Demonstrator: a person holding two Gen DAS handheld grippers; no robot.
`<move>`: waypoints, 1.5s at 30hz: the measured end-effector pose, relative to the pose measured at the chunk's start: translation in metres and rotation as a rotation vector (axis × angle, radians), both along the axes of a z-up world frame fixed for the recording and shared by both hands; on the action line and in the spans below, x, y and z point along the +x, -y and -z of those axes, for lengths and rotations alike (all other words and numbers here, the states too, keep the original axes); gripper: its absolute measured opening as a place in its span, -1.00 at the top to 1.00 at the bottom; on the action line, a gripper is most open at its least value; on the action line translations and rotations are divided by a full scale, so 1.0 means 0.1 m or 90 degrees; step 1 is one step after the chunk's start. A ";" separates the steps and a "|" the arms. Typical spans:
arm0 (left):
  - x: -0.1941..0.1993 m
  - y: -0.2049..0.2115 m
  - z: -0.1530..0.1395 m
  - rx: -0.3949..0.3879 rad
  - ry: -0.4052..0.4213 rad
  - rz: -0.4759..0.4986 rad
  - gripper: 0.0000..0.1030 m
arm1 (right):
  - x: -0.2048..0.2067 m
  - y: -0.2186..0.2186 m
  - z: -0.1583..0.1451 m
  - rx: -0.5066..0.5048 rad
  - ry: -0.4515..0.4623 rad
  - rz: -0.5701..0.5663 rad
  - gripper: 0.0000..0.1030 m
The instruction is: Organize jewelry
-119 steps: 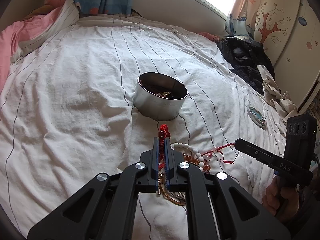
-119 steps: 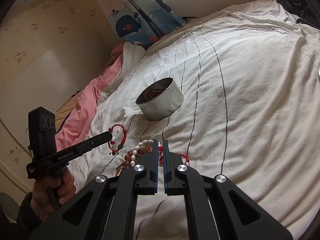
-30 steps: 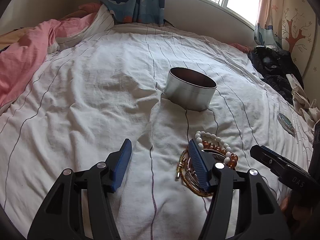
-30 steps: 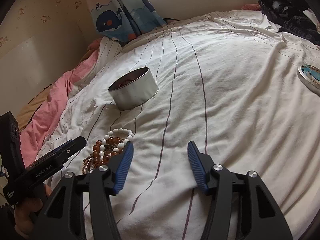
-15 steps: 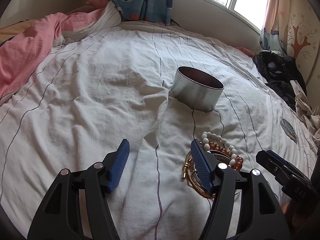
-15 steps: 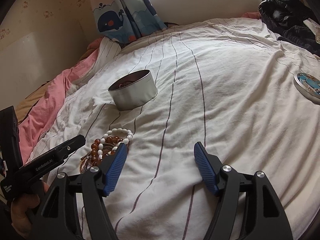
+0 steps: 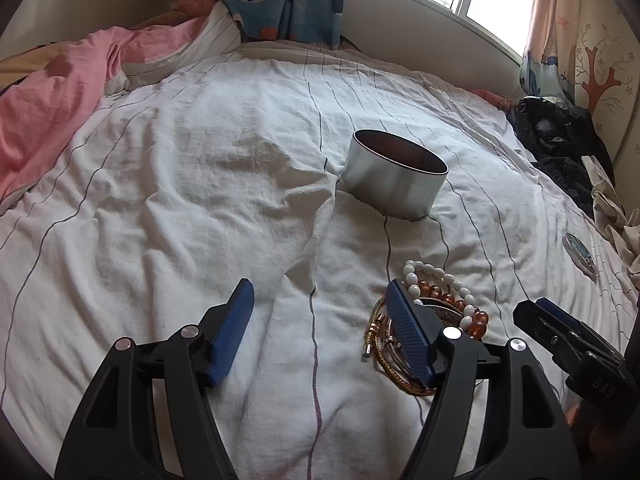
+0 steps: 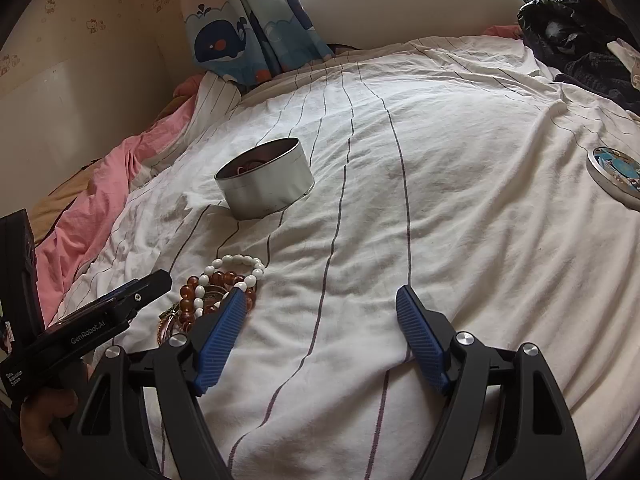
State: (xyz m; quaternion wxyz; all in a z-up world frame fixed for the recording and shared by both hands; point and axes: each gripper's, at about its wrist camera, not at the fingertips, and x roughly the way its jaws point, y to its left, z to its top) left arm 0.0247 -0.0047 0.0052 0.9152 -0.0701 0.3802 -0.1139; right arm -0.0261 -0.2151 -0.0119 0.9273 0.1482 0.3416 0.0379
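Left wrist view: left claw [image 7: 320, 320] was seen spread apart, jaws just widened, only bedsheet [image 7: 180, 200] between them. Bracelet pile [image 7: 440, 300] lay beside and partly behind its right finger; round tin [image 7: 394, 184] sat beyond.

Right wrist view: right claw [image 8: 320, 328] was likewise apart and just widened, nothing gripped. Bracelet pile [image 8: 224, 280] was seen by its left finger, tin [image 8: 266, 184] farther back, tin lid [image 8: 618, 176] at the right edge.

My right hand-held gripper [image 8: 320, 304] has just been opening, nothing between its jaws, over the bed [image 8: 460, 184]; bracelets [image 8: 218, 284] beside its left finger, tin [image 8: 266, 180] beyond.
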 end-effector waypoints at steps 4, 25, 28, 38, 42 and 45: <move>0.00 -0.01 0.00 0.000 0.000 -0.002 -0.28 | -0.01 0.00 0.00 -0.002 0.003 0.001 -0.45; 0.01 -0.01 0.01 0.005 -0.002 -0.003 -0.31 | -0.01 -0.01 0.00 -0.004 0.007 0.001 -0.48; 0.01 -0.01 0.01 0.006 -0.001 -0.003 -0.32 | -0.01 -0.01 0.00 -0.004 0.006 0.001 -0.49; 0.01 0.00 0.01 0.006 -0.002 -0.003 -0.33 | -0.01 -0.01 -0.01 -0.004 0.006 0.001 -0.49; 0.01 0.01 0.00 0.006 -0.002 -0.003 -0.33 | -0.01 -0.02 -0.01 -0.004 0.006 0.001 -0.49; 0.01 0.00 0.01 0.007 -0.002 -0.003 -0.33 | -0.01 -0.01 -0.01 -0.004 0.006 0.001 -0.49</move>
